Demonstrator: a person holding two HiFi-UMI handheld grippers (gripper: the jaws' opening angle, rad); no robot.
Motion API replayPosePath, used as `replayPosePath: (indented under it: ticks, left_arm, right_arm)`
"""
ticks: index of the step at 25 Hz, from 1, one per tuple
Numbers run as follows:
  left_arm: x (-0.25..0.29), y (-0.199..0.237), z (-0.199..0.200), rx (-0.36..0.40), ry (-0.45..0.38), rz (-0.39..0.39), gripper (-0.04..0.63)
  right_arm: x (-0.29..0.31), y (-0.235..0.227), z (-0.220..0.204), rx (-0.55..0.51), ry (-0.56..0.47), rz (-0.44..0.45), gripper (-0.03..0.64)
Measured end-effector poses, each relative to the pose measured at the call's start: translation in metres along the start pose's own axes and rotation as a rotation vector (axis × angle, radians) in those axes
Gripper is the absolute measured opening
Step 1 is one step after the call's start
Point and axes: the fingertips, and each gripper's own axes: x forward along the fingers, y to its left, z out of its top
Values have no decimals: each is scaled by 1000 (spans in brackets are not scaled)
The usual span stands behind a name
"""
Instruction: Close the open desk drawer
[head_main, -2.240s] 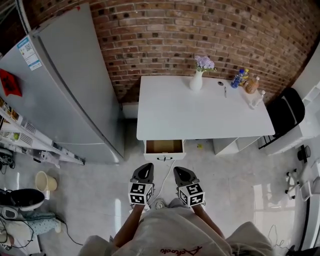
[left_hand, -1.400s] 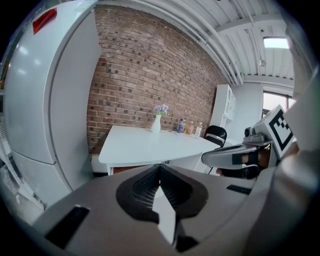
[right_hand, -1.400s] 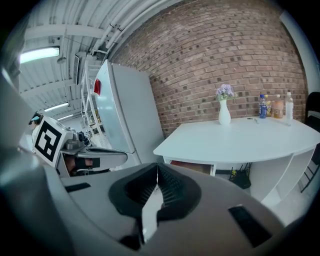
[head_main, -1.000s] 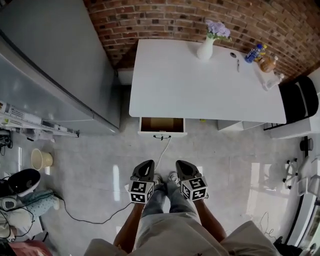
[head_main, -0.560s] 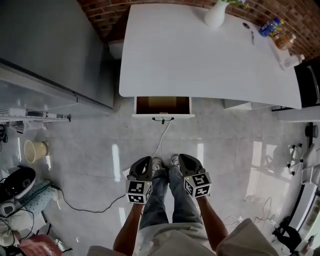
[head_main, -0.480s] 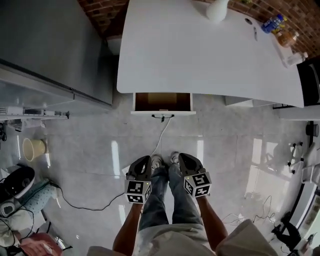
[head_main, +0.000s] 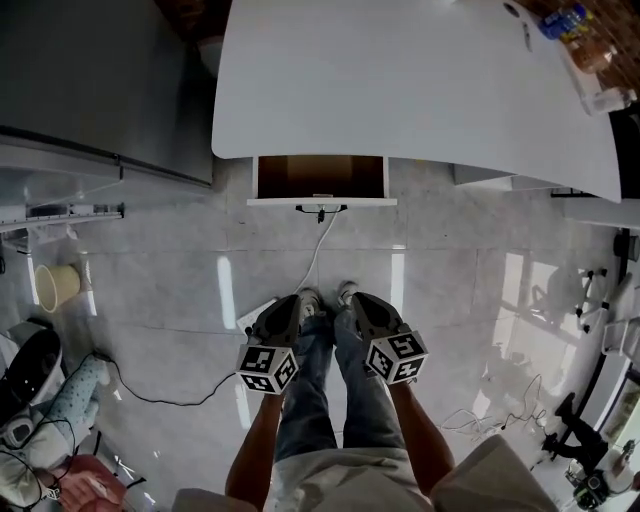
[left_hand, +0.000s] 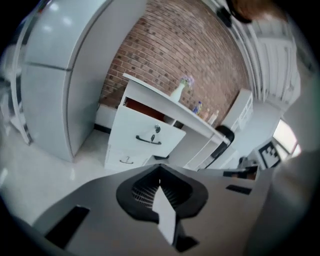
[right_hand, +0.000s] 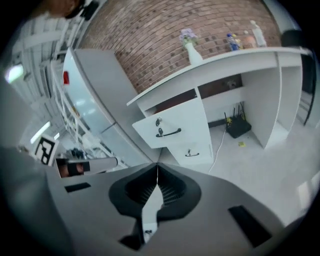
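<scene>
Glossy floor (head_main: 180, 290) is lying between both clenched, empty tools, left gripper (head_main: 288, 303) and right gripper (head_main: 358, 302), and the far desk (head_main: 400, 90), where the drawer (head_main: 321, 178) is gaping open, its closing not yet begun.

Left gripper (left_hand: 159, 175) pointing at white desk (left_hand: 145, 86), jaws pressing together, nothing sitting between them. Top drawer (left_hand: 148, 134) sticking out under desk's left end. Vase of flowers (left_hand: 178, 92) standing on desk; grey fridge (left_hand: 52, 75) standing left of desk.
</scene>
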Motion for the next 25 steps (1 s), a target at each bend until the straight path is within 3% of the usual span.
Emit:
replayPosePath:
  ticks: [4,6,9,11,13,17,18,20,25]
  left_arm:
    - [11,5,25,-414,-178,-222,12]
    - [20,8,31,-565,-217,-285,12]
    - [36,12,28,-703,-231,-328,12]
    - [46,16,21,-719,-203,-314,12]
    - [55,19,12,-685,-175,-313,12]
    - [68,21,3,-721,-131,-282,12]
    - [72,24,2,-702,-116,-269,22]
    - [82,28,-2,-674,-87,-254,107]
    - [114,45,6,-634,-68,-229,137]
  right_arm:
    - [8,-3,33,512,-212,208,18]
    - [14,-7,41,662,-265,312,17]
    - [25,-13,49,818,-321,436,18]
    - [34,-18,48,849,-325,427,18]
    - [43,-20,42,844,-305,397,18]
    - [56,-18,24,789,-220,363,20]
    - [60,-18,20,774,-194,356,38]
    - [66,-21,14,748,-159,347,171]
    - [91,-39,21,686,-143,306,171]
